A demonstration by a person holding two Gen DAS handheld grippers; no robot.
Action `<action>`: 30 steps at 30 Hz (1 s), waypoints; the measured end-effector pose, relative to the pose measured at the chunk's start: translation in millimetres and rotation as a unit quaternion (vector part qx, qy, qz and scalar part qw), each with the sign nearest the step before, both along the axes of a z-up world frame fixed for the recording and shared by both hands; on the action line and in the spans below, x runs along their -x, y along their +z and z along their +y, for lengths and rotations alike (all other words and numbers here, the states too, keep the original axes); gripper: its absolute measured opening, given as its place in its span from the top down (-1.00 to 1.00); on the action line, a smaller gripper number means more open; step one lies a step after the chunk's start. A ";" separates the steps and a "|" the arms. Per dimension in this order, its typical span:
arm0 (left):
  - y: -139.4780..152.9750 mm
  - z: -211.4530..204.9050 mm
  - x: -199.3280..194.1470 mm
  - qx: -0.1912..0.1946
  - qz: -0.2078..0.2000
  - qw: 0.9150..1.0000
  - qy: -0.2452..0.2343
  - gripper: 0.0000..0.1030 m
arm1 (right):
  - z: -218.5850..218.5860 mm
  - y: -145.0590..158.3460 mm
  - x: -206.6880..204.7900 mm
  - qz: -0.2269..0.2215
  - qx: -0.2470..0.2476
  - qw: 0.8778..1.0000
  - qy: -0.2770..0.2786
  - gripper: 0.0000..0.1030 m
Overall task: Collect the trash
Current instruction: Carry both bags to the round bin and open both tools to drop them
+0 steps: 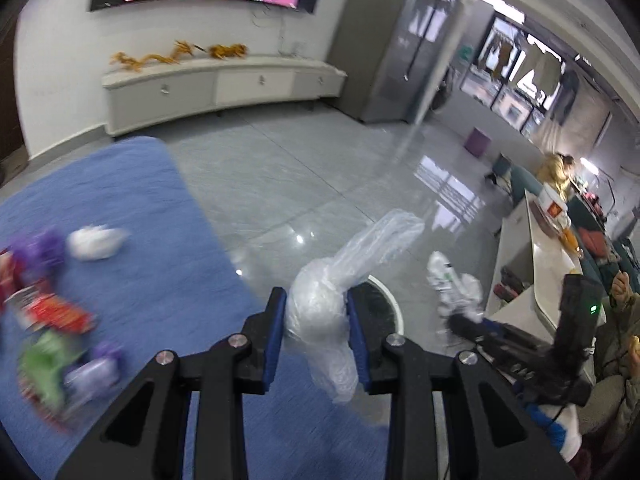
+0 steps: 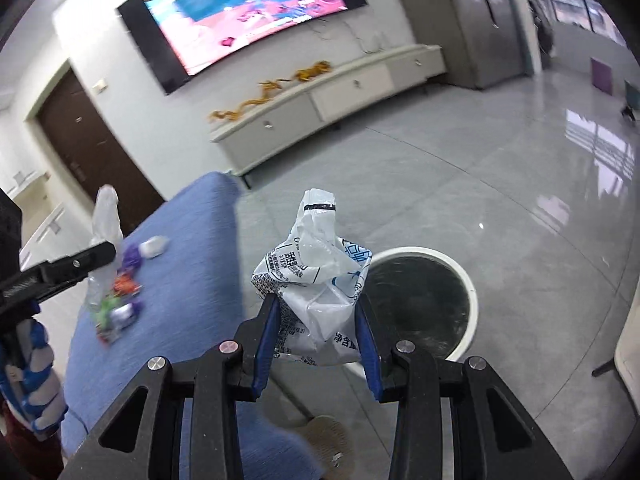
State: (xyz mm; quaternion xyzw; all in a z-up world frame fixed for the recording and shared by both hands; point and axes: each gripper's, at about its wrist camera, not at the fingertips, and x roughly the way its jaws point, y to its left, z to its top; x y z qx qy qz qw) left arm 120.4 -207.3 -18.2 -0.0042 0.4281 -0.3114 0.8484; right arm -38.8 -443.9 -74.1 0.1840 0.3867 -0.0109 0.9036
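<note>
The left hand-held gripper [image 1: 316, 318] is clamped on a clear bag [image 1: 320, 308], its blue pads pressing a crumpled wad whose loose tail sticks up and to the right; the bag hangs past the edge of the blue tabletop [image 1: 132, 200], in front of the bin [image 1: 390, 300], of which this view gives only a sliver of white rim behind the right pad. The right wrist view shows that bin [image 2: 470, 280] far better: a round white rim with a dark inside, standing on the grey floor [image 2: 460, 184] just beside the tabletop [image 2: 192, 248]. There the right hand-held gripper [image 2: 318, 320] is clamped on a printed white wrapper [image 2: 316, 280], held just left of the bin's rim, not yet over its mouth. More trash lies on the tabletop, blurred in both views (clearer from the left): a white wad [image 1: 96, 242] and a heap of red, green and purple wrappers [image 1: 56, 320]. Only the left view shows a counter [image 1: 548, 264] at the right edge; only the right view shows a dark door [image 2: 88, 148] and a striped sleeve [image 2: 36, 376].
</note>
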 end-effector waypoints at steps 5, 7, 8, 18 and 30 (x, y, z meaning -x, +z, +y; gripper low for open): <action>-35.0 -60.9 -31.8 -0.019 0.031 0.999 -0.022 0.43 | -29.9 -33.7 -30.4 0.028 -0.010 0.999 -0.026 0.24; -46.9 -73.4 -41.4 -0.017 0.046 0.998 -0.030 0.41 | -38.3 -46.1 -43.4 0.042 -0.008 0.999 -0.032 0.15; -52.9 -79.8 -47.1 -0.013 0.057 0.998 -0.035 0.40 | -45.9 -51.8 -49.5 0.048 -0.006 0.998 -0.035 0.08; -71.1 -87.8 -62.7 -0.011 0.081 0.996 -0.039 0.15 | -49.7 -58.8 -56.2 0.057 0.002 0.998 -0.040 -0.26; 21.6 22.9 7.2 -0.007 -0.063 0.995 0.074 0.15 | 13.3 9.2 -23.9 -0.028 0.012 0.999 0.025 -0.27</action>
